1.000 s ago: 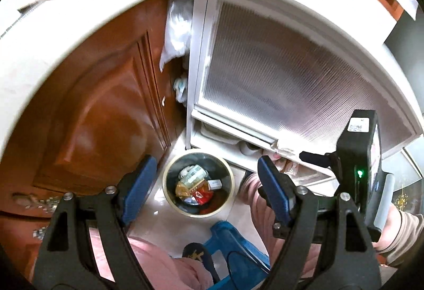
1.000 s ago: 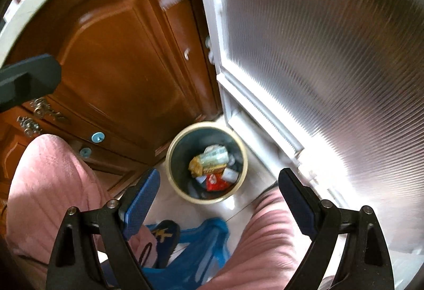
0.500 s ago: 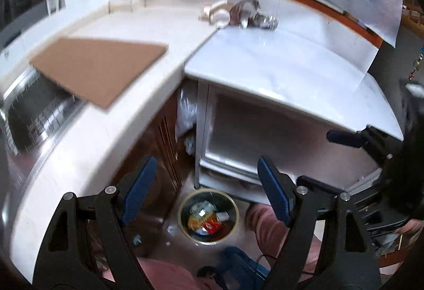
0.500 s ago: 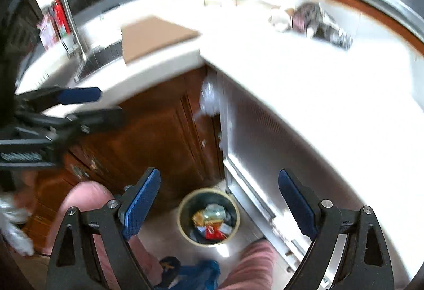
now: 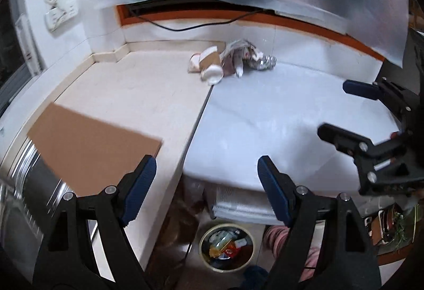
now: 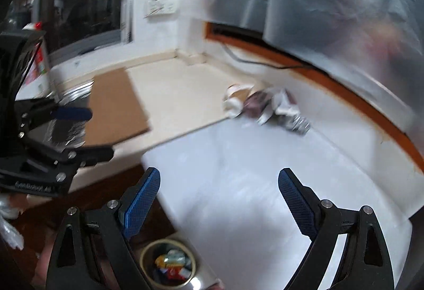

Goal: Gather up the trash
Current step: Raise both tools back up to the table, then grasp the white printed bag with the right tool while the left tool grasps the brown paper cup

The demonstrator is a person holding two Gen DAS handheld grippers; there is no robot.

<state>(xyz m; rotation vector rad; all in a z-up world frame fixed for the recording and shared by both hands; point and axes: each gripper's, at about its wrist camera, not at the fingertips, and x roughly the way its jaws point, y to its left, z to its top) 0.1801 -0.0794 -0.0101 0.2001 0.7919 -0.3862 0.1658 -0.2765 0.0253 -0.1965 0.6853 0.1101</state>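
Observation:
A pile of trash lies at the back of the counter: a brown paper cup (image 5: 210,65) on its side, crumpled wrappers (image 5: 238,57) and foil (image 5: 266,62). The pile also shows, blurred, in the right wrist view (image 6: 265,107). A round bin (image 5: 225,247) with wrappers inside stands on the floor below; it also shows in the right wrist view (image 6: 168,264). My left gripper (image 5: 206,173) is open and empty above the counter's front edge. My right gripper (image 6: 218,186) is open and empty, over the white counter, and appears in the left wrist view (image 5: 344,110).
A brown cardboard sheet (image 5: 90,141) lies on the beige counter (image 5: 148,88) beside a metal sink (image 5: 23,197). A white counter (image 5: 278,115) adjoins it on the right. A black cable (image 5: 190,25) runs along the back wall. Wooden cabinet doors are below.
Both grippers have risen from near the floor bin up to counter height, and the views tilted up. The trash pile on the counter has come into view. Both grippers stayed open.

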